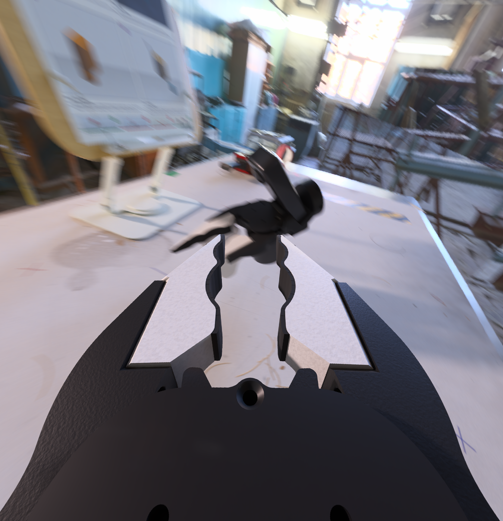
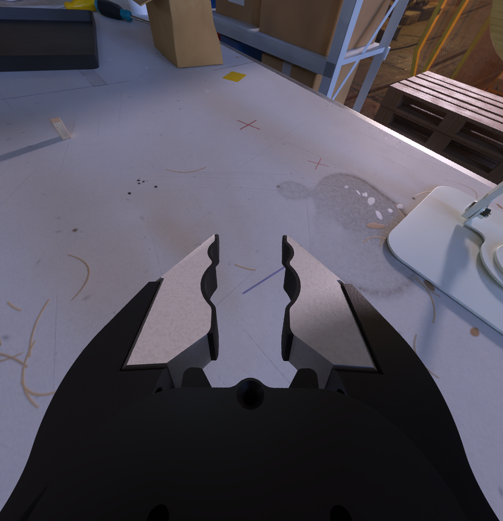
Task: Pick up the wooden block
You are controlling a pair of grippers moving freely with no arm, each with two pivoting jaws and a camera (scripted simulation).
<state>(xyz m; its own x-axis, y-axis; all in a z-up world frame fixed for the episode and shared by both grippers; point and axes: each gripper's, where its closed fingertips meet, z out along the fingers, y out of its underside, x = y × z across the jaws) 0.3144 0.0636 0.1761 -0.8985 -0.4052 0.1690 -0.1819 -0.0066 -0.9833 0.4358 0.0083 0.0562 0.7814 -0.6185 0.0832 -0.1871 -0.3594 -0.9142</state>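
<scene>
Right tongs [image 2: 250, 239] spread, nothing between the fingers, poised over bare pale counter [image 2: 165, 214] above a short blue pencil line. Wooden block [image 2: 60, 128] far off to the upper left in the right wrist view, well apart from the fingertips: a small pale slat, flat on the counter or slightly tipped, cannot tell which, long axis running from upper left to lower right, near end toward the lower right, a long dark shadow stretching leftward from it. Black tray [image 2: 44, 45] beyond it at the top left corner, cardboard box [image 2: 185, 36] upright to the tray's right, yellow square [image 2: 234, 76] just in front of the box. White stand base [image 2: 442, 245] at the right edge, beside a grey dusty stain and curled wood shavings. Left tongs [image 1: 250, 239] likewise spread and empty, low over the counter [image 1: 357, 282]. Ahead of them, blurred, the other tongs [image 1: 205, 239] dark and tilted, and a white board on a stand [image 1: 103, 70] to the left. No block visible in the left wrist view.
</scene>
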